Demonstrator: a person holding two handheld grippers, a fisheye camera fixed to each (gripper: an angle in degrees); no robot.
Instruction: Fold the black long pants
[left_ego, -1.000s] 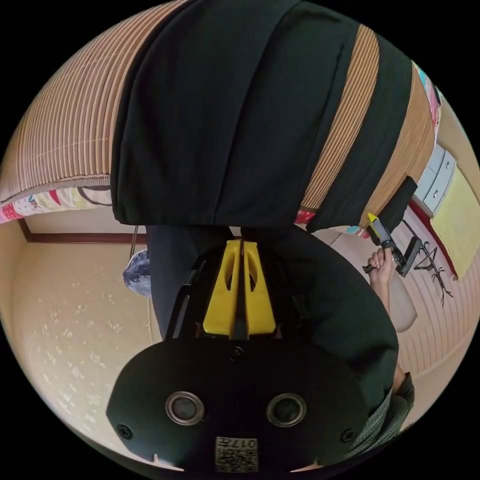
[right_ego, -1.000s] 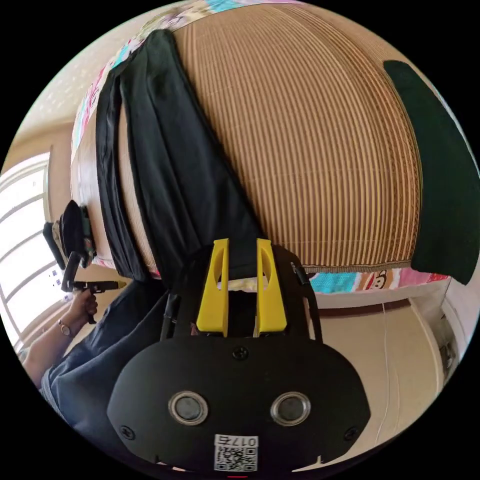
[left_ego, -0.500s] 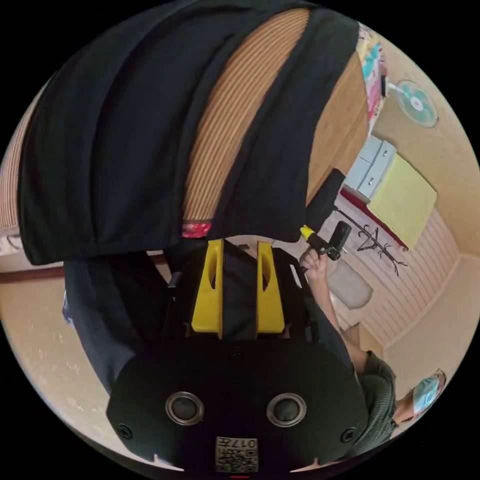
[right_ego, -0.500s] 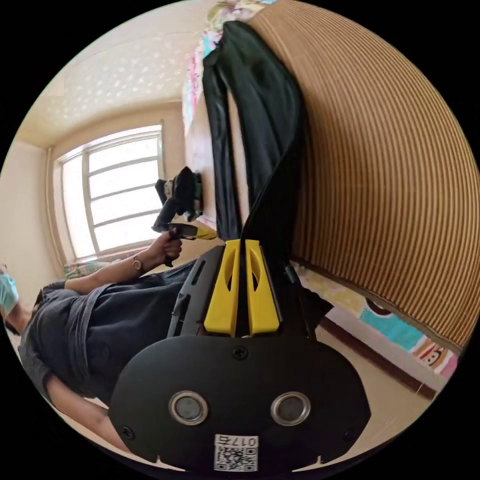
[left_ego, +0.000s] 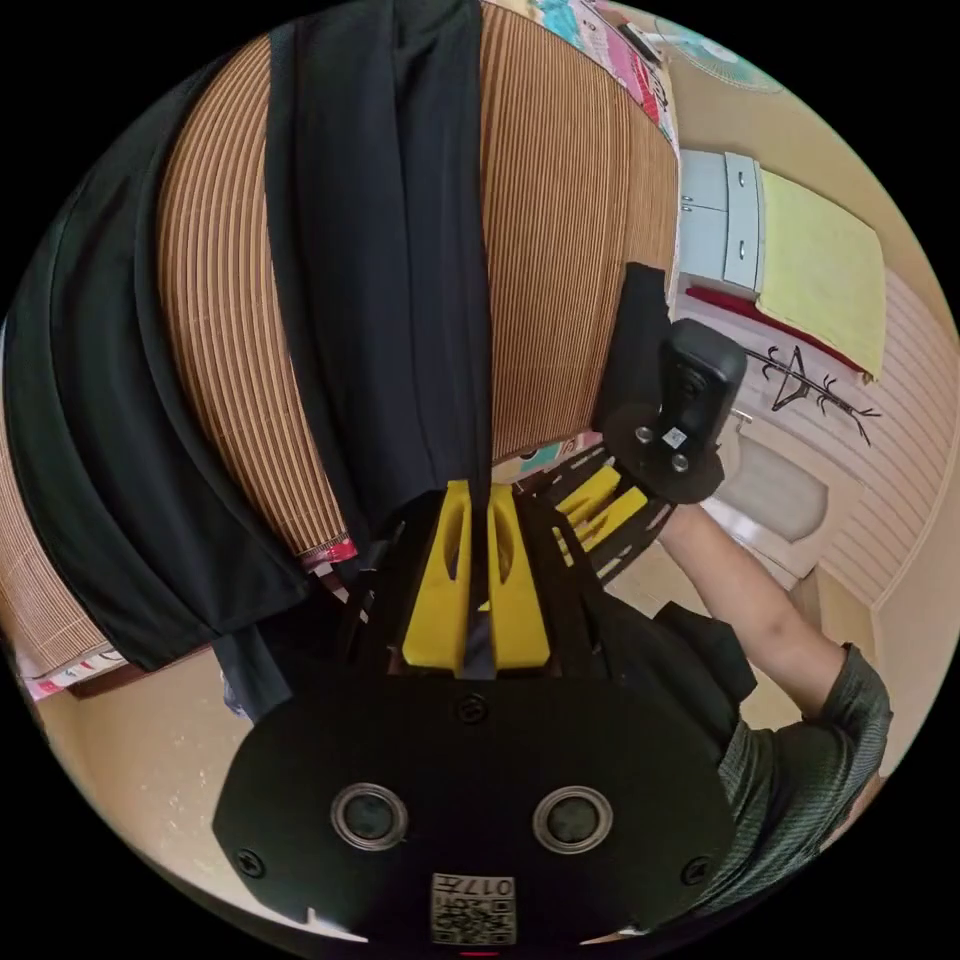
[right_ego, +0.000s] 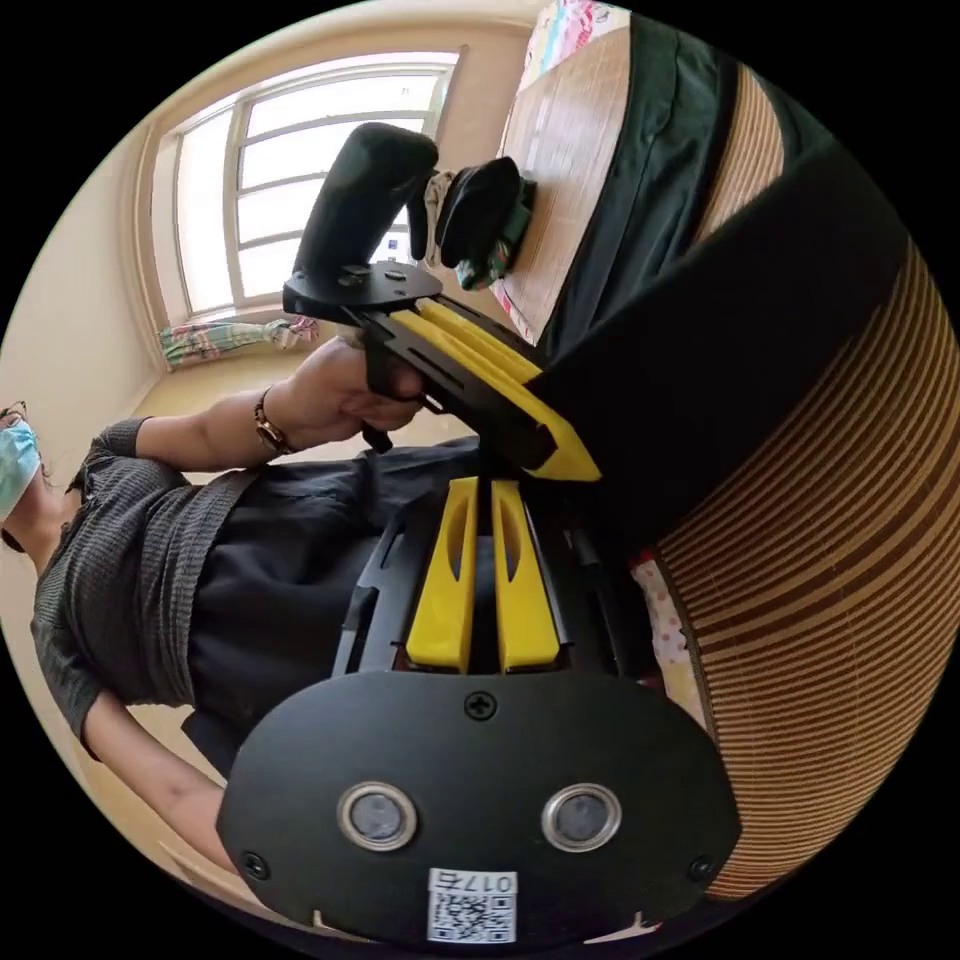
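Both grippers have drawn together: left gripper (left_ego: 478, 490) and right gripper (right_ego: 480, 487) each clamp black pants (left_ego: 380, 250) hems.

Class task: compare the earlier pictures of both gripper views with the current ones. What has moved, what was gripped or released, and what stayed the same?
The two grippers came together: the right gripper now sits beside the left gripper. Each closed on a leg hem of the black long pants, drawing the legs side by side. The pants stayed on the striped bamboo mat.
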